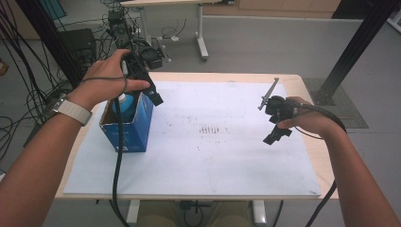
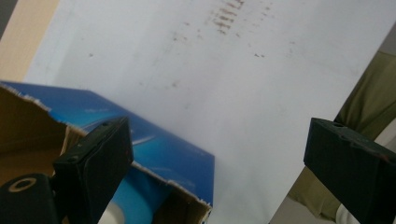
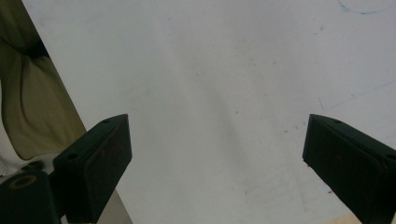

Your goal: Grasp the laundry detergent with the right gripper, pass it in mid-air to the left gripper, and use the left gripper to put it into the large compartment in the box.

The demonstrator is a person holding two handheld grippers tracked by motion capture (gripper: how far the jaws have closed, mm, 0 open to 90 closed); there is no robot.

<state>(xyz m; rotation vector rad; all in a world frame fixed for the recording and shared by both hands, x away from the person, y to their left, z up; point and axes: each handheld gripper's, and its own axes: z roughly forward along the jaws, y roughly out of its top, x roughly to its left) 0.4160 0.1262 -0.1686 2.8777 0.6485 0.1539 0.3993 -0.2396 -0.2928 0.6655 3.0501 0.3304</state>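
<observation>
Your left gripper hangs above the open top of the blue box, jaws spread wide and holding nothing. The box stands upright at the left side of the counter, on the white sheet. A blue-and-white bottle sits inside it. In the left gripper view, the torn cardboard rim lies just beneath one jaw. Your right gripper is well apart from the box, over the right of the sheet, jaws also wide and empty.
</observation>
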